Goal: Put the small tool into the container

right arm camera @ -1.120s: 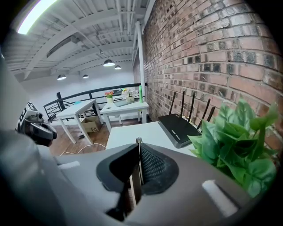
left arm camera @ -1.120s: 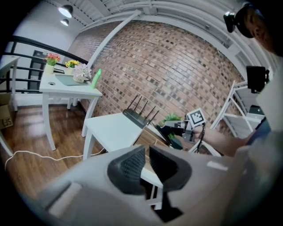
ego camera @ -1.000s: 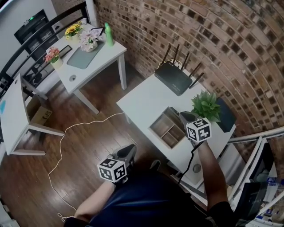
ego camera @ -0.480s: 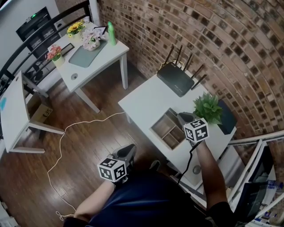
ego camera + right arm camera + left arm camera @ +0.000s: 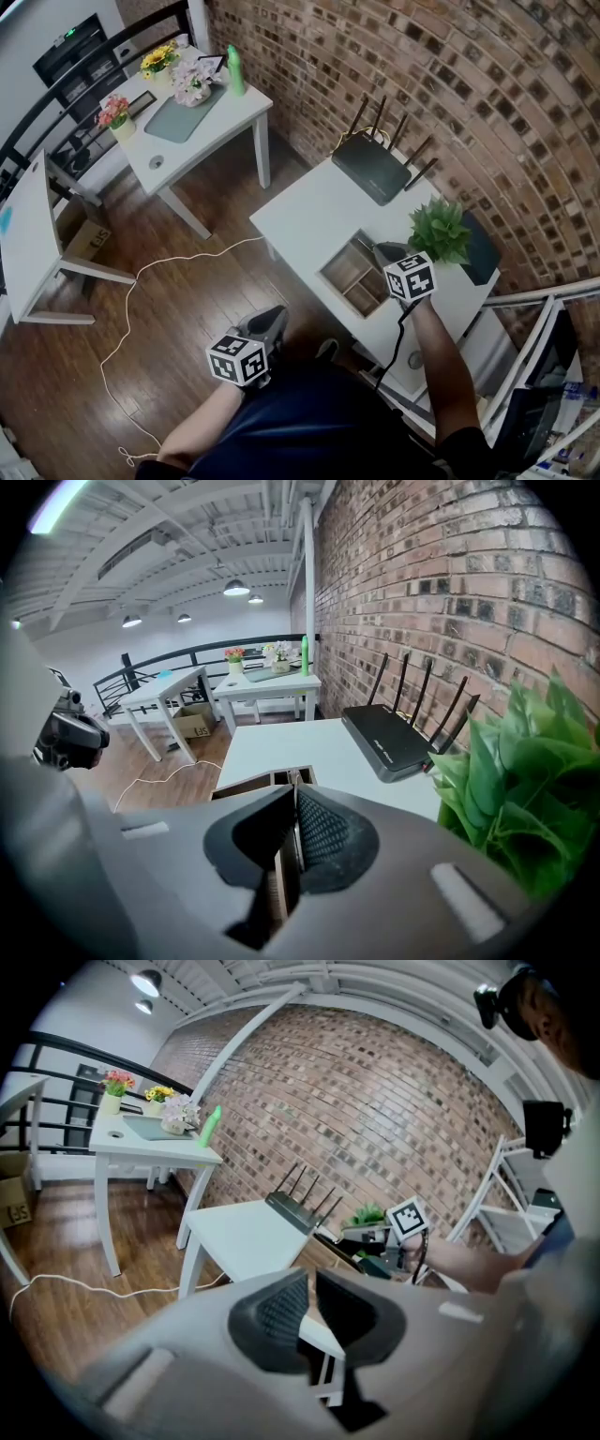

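Observation:
A wooden container [image 5: 330,272] with several compartments sits on the white table [image 5: 309,211]. My right gripper [image 5: 375,250] hangs just over the container's right part, pointing steeply down. In the right gripper view its jaws are shut [image 5: 293,789], and a thin pale strip, the small tool [image 5: 292,782], is pinched between the pads above the container [image 5: 246,785]. My left gripper [image 5: 270,323] stays low over the floor, short of the table. Its jaws [image 5: 311,1283] stand a narrow slit apart with nothing between them.
A black router [image 5: 373,167] with antennas lies at the table's far end. A green plant [image 5: 438,230] stands right of the container beside a dark pad [image 5: 480,248]. A second white table [image 5: 202,117] with flowers and a white cable [image 5: 155,277] on the floor are to the left.
My right gripper has sunk a little toward the container and shifted slightly left. The left gripper has not moved.

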`<state>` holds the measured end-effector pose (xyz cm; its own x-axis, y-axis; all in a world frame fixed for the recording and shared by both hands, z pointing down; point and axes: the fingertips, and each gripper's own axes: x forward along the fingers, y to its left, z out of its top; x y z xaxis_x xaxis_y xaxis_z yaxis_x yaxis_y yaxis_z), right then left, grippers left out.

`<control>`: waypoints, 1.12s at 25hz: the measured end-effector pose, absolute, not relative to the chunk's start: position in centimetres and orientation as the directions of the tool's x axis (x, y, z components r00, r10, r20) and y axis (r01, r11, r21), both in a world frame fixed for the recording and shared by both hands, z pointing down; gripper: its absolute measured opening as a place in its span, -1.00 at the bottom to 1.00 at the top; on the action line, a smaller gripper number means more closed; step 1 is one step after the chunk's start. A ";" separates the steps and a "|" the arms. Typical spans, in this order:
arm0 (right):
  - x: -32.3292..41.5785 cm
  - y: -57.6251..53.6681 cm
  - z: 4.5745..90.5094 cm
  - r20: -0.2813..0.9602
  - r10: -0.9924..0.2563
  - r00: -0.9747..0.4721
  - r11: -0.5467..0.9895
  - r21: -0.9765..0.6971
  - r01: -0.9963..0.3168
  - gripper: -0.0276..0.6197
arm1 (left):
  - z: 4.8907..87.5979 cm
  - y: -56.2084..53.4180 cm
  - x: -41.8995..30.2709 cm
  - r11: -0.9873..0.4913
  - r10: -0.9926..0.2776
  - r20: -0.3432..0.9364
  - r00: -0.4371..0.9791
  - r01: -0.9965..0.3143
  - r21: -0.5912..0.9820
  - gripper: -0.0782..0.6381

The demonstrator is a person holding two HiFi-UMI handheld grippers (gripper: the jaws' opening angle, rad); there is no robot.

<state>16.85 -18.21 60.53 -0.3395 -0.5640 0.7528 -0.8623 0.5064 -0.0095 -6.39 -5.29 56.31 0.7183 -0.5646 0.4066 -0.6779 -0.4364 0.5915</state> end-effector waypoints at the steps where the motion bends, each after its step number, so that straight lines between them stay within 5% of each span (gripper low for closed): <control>1: 16.8 -18.2 60.7 0.756 -0.560 -0.338 0.509 -0.007 -0.861 -0.86 | 56.3 -5.3 -6.4 -0.435 -0.565 0.407 0.718 -0.679 0.592 -0.71; 28: 15.3 -18.1 65.2 0.804 -0.486 -0.344 0.514 -0.056 -0.856 -0.86 | 56.8 -5.6 -6.6 -0.420 -0.566 0.416 0.712 -0.683 0.598 -0.73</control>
